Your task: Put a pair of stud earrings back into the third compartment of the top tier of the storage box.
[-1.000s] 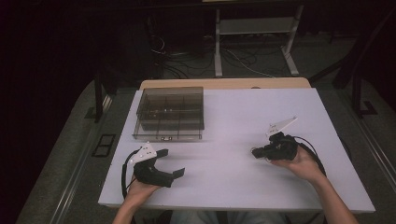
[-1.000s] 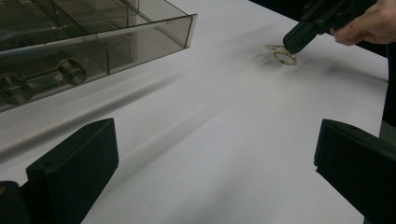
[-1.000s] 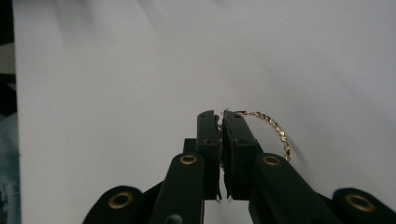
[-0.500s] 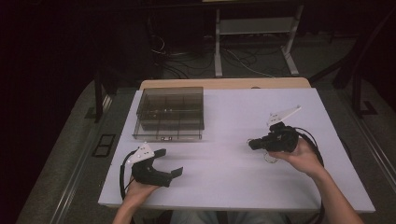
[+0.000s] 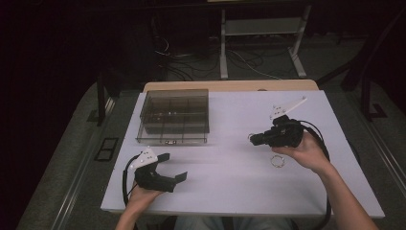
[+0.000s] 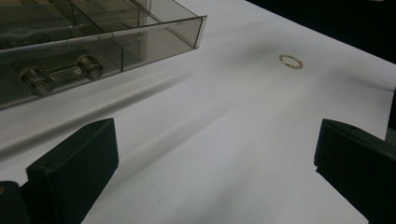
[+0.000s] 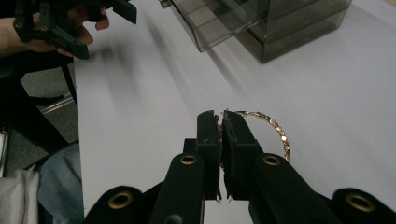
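Left gripper (image 5: 178, 168): held low over the near left part of the white table (image 5: 230, 187), its 2 black jaws standing wide apart with only bare table between them, as the left gripper view shows.

Clear organiser box (image 5: 173, 116): smoky plastic with several compartments, sitting at the far left of the table, beyond the left gripper. Its front wall carries a small metal latch (image 6: 60, 74). The lid looks shut in the high view.

Gold bracelet (image 7: 272, 130): a thin chain of small round links, pinched at 1 end between the right gripper's jaws and curving out to one side of them. It hangs off the table.

Right gripper (image 5: 253, 139): raised above the table right of centre, pointing towards the box, jaws pressed together on the bracelet with no gap visible.

Ring-shaped loop (image 5: 277, 161): a second small chain circle lying flat on the table, just below the right hand (image 5: 306, 152) in the high view, well apart from the box.
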The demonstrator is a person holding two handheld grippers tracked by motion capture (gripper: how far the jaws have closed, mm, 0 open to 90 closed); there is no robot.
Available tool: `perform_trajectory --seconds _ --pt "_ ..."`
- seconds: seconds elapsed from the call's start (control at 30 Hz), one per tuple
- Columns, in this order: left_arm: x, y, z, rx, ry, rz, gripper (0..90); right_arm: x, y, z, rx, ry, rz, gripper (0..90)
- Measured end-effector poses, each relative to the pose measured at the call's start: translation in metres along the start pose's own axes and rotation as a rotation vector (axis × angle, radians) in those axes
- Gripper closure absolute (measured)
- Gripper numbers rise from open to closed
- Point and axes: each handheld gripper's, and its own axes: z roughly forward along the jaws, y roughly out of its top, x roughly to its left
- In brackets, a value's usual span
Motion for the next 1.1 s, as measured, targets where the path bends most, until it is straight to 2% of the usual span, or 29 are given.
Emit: perform_trajectory --seconds 0.37,0.77,1.1 --pt "0.001 0.001 0.002 0.000 -0.016 0.009 0.0 0.006 0.026 0.003 -0.002 0.009 -0.033 84.9" --pt "0.000 0.002 0.004 -0.007 -0.038 0.019 0.0 0.009 0.048 0.011 -0.001 0.023 -0.038 84.9" --pt "-0.003 0.002 0.006 -0.022 -0.067 0.023 0.0 0.016 0.077 0.018 0.004 0.037 -0.090 84.9"
